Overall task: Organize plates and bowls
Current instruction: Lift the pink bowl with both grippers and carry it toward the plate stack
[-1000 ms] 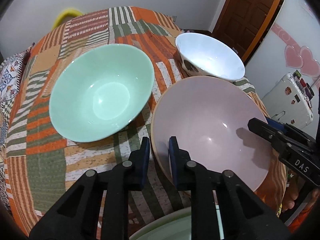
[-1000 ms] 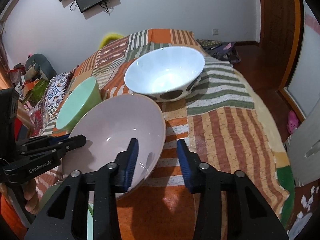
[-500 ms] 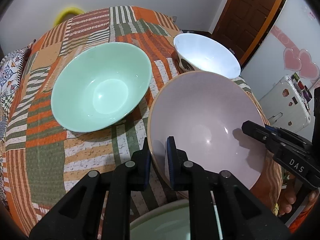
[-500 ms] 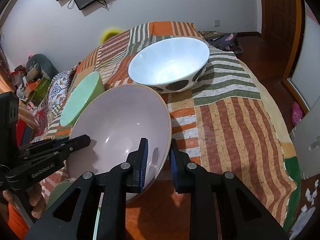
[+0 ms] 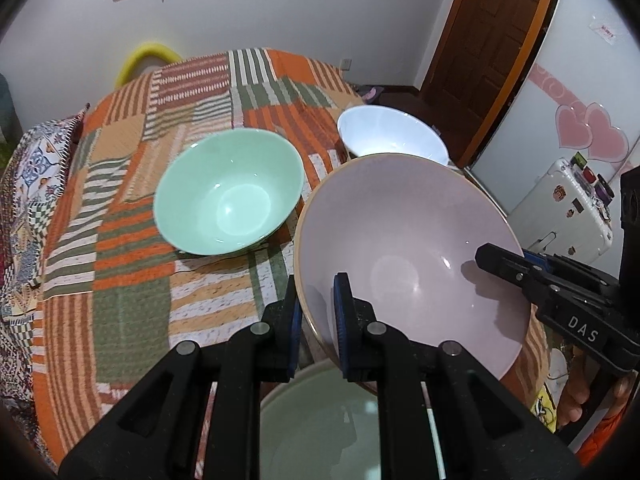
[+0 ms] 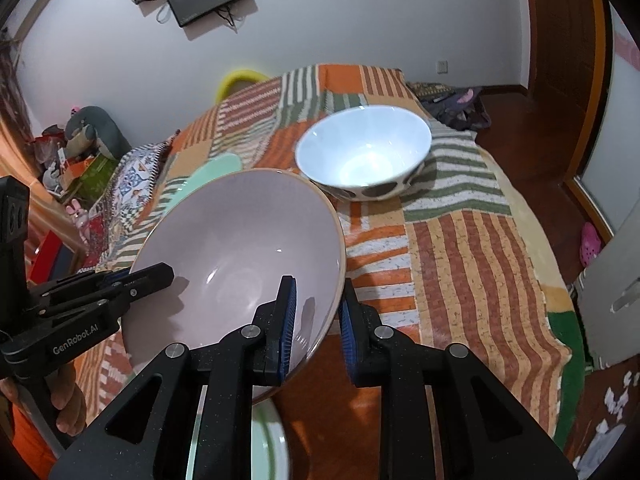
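Clamped both left tongs (image 5: 316,316) and right tongs (image 6: 318,320) onto opposite rims of the pink bowl (image 5: 404,256), raised it clear, ready for stacking.

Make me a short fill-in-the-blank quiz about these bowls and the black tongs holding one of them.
1. Both tongs, the left tongs and right tongs, grip the rim of the ____ bowl.
2. The bowl with dark spots outside is ____ inside.
3. The bowl left of the held one is ____.
4. The bowls sit on a ____ cloth.

Missing words: pink; white; green; striped
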Demonstrator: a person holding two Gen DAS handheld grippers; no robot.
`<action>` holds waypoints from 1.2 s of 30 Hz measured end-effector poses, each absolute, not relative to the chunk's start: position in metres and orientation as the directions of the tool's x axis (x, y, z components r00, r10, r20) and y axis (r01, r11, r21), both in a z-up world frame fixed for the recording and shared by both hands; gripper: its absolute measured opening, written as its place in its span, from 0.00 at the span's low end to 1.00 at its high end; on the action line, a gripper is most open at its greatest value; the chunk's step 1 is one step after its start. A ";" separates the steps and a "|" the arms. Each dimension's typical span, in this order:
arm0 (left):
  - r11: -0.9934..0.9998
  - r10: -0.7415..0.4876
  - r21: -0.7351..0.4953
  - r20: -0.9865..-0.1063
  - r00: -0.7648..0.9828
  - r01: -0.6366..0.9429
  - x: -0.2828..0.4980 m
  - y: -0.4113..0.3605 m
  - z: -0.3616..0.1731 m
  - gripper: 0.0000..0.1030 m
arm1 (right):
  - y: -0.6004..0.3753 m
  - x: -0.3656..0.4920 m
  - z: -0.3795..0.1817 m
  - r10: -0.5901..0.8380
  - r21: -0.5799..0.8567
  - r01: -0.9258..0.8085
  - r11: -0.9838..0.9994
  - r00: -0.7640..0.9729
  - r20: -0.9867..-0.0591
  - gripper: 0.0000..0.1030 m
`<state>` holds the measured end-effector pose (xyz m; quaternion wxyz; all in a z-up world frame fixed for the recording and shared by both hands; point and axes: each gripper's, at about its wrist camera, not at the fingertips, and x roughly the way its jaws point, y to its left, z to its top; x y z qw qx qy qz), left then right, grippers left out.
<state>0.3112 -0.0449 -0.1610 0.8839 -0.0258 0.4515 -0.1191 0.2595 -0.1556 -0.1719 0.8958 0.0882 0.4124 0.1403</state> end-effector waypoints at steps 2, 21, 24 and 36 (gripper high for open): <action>0.970 -0.238 -0.157 -0.784 0.573 0.187 0.302 -0.042 -0.152 0.14 | -0.152 0.254 -0.164 0.324 0.268 -0.187 0.945 0.632 -0.704 0.18; 0.983 -0.185 -0.142 -0.720 0.669 0.119 0.217 0.017 -0.098 0.14 | -0.093 0.206 -0.133 0.377 0.223 -0.310 0.924 0.652 -0.658 0.18; 0.985 -0.171 -0.147 -0.713 0.680 0.094 0.202 0.031 -0.093 0.14 | -0.080 0.201 -0.130 0.394 0.218 -0.338 0.916 0.647 -0.653 0.18; 0.991 -0.078 -0.131 -0.702 0.708 -0.021 0.148 0.088 -0.089 0.14 | -0.023 0.184 -0.137 0.473 0.221 -0.449 0.866 0.590 -0.654 0.18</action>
